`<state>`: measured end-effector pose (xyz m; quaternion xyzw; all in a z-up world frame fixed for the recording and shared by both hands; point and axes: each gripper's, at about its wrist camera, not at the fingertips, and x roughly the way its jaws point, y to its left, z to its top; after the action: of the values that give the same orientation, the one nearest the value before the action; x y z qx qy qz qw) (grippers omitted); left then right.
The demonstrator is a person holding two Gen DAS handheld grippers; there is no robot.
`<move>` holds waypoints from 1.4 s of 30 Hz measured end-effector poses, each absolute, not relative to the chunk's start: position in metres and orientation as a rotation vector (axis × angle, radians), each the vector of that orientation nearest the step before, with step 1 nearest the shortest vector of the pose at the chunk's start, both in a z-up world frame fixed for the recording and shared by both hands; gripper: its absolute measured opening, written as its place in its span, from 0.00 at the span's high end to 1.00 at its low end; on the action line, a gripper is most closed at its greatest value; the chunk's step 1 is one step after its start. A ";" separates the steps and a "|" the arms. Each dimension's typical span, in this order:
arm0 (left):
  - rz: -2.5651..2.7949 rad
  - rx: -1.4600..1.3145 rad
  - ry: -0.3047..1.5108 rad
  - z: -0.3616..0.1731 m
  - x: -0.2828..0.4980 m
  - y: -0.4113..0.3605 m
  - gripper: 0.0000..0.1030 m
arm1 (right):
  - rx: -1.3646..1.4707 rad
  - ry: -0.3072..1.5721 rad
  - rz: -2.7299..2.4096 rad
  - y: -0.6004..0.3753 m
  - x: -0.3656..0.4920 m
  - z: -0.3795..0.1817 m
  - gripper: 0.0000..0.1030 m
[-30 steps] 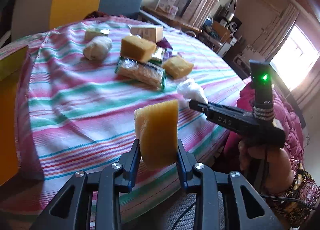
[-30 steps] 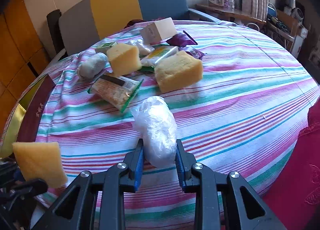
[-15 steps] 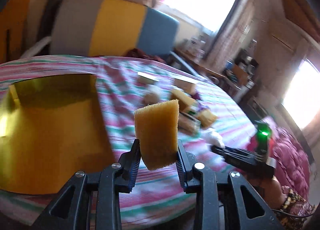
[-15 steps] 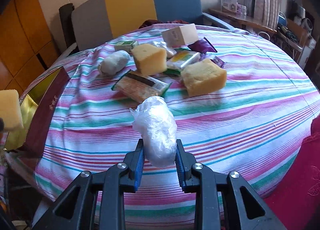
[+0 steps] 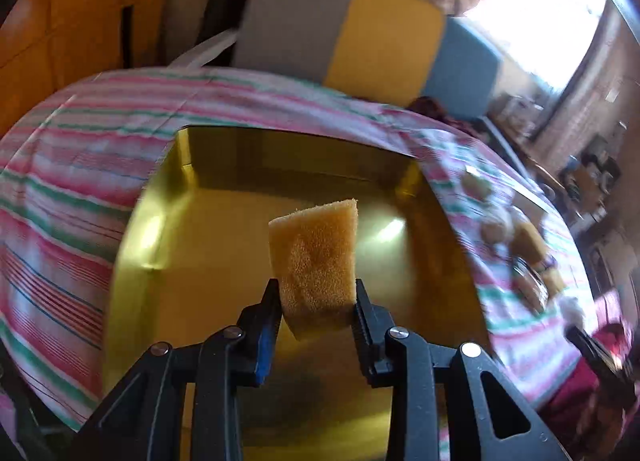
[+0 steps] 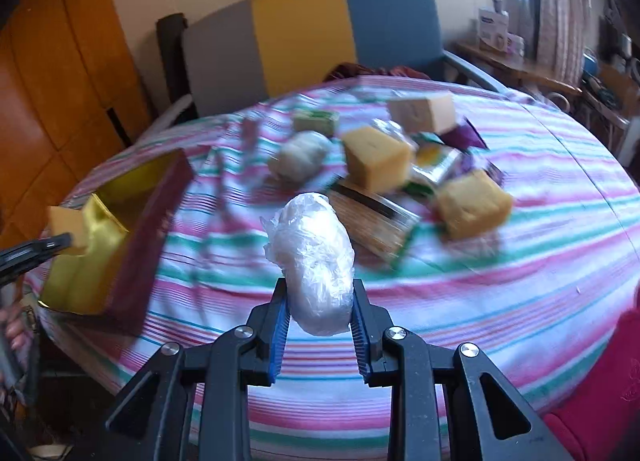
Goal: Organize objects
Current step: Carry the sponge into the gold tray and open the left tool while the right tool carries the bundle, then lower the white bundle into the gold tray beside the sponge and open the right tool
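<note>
My left gripper (image 5: 316,301) is shut on a yellow sponge (image 5: 316,261) and holds it over the open gold-lined box (image 5: 192,245). In the right wrist view the sponge (image 6: 66,227) hangs above the box (image 6: 100,237), which has maroon outer walls and sits at the table's left edge. My right gripper (image 6: 320,301) is shut on a clear plastic-wrapped bundle (image 6: 314,261) held above the striped tablecloth (image 6: 520,269). The box floor looks empty where visible.
A pile lies mid-table: two yellow sponges (image 6: 376,157) (image 6: 472,203), a cracker packet (image 6: 376,225), a wrapped roll (image 6: 300,155), a tan carton (image 6: 424,113), a green box (image 6: 316,121), purple wrappers. A grey, yellow and blue chair (image 6: 304,33) stands behind the table.
My left gripper has swung left with the sponge, from over the table to above the open box. My right gripper has turned slightly left, still holding the bundle.
</note>
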<state>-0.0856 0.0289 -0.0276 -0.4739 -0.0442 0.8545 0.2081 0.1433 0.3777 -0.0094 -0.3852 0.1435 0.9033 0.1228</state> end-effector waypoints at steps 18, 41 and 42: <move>2.454 -1.509 -0.233 -0.049 -0.186 0.003 0.45 | -1.192 0.327 2.828 0.285 0.079 0.016 0.72; 2.676 -1.274 -0.427 -0.016 -0.051 -0.050 0.34 | -1.581 0.389 2.902 0.174 -0.060 -0.023 0.72; 2.679 -1.268 -0.438 -0.016 -0.047 -0.052 0.34 | -1.596 0.392 2.893 0.171 -0.068 -0.026 0.72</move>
<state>-0.0475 -0.0516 -0.0160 -0.4221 -0.1460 0.8918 0.0728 -0.0679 0.1708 -0.0259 -0.4776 0.1172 0.8658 -0.0924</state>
